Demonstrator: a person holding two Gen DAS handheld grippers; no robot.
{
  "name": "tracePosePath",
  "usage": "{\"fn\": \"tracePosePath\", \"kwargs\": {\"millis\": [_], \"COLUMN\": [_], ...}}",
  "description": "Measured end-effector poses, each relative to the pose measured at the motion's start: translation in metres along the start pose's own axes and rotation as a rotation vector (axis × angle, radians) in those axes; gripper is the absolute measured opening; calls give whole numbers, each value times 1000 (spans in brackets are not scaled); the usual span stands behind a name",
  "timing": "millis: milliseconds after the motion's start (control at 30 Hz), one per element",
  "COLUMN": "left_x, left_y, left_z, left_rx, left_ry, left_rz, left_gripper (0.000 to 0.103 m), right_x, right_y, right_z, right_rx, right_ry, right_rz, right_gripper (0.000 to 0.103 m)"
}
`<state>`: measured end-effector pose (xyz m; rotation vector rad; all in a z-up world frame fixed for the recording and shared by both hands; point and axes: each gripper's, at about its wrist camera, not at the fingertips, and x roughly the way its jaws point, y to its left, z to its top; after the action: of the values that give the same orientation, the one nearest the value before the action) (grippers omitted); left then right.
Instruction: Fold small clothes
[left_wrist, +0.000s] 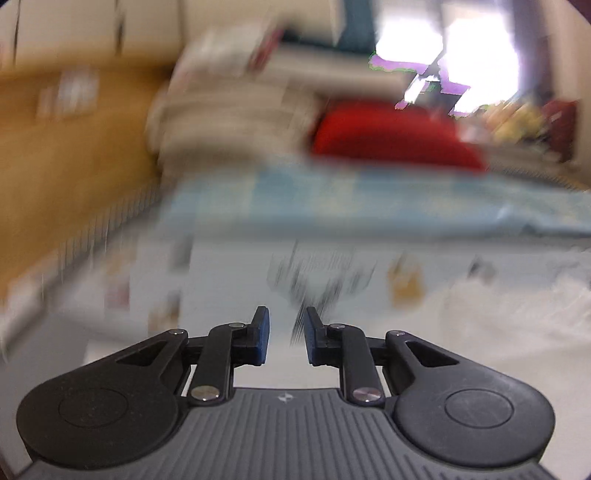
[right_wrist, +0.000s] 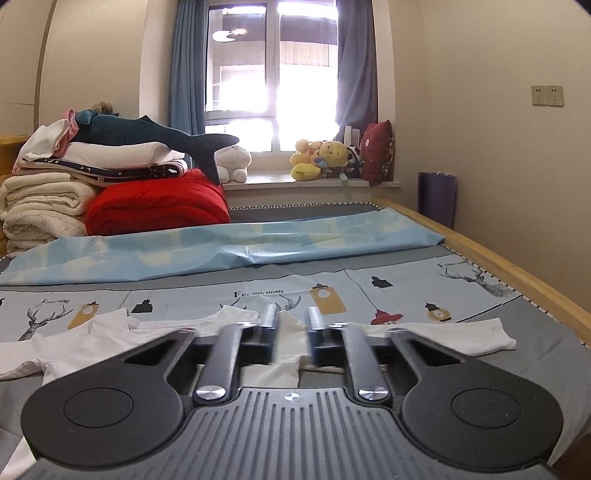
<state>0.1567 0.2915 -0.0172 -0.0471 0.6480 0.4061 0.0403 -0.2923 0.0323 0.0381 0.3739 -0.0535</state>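
Note:
A small white garment (right_wrist: 110, 336) lies spread flat on the printed bed sheet (right_wrist: 388, 288), with one sleeve (right_wrist: 472, 336) reaching out to the right. My right gripper (right_wrist: 291, 314) sits low over the garment's middle, and a raised ridge of its white cloth fills the narrow gap between the pads. The left wrist view is heavily blurred. In it my left gripper (left_wrist: 288, 317) hovers above the sheet with a small gap between its blue pads (left_wrist: 262, 332) and nothing between them. White cloth (left_wrist: 517, 314) shows off to its right.
A crumpled light-blue sheet (right_wrist: 221, 251) lies across the bed beyond the garment. At the back left are stacked cream blankets (right_wrist: 40, 206), a red quilt (right_wrist: 159, 203) and a shark plush (right_wrist: 155, 136). Soft toys (right_wrist: 325, 158) sit on the windowsill. A wooden bed rail (right_wrist: 498, 266) runs along the right.

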Motion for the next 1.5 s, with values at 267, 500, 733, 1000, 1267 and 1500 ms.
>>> {"fn": "tracePosePath", "kwargs": {"millis": [267, 500, 733, 1000, 1267, 1500], "left_x": [87, 110, 114, 117, 81, 39], "left_y": [131, 197, 183, 168, 97, -39], "left_z": [-31, -71, -65, -54, -9, 30], "left_rx": [-447, -757, -618, -562, -405, -262], "left_ry": [237, 295, 298, 267, 125, 50], "left_rz": [242, 252, 287, 299, 142, -210], "left_gripper": [38, 39, 13, 4, 4, 4], "right_x": [17, 31, 37, 38, 40, 52], "right_y": [-3, 11, 22, 18, 22, 38], "right_z": [-1, -3, -3, -3, -3, -11], "right_rx": [3, -40, -69, -51, -50, -72], "right_ry": [38, 65, 84, 88, 101, 156], "right_rz": [-40, -22, -7, -17, -25, -36], "right_gripper": [11, 11, 11, 11, 11, 11]}}
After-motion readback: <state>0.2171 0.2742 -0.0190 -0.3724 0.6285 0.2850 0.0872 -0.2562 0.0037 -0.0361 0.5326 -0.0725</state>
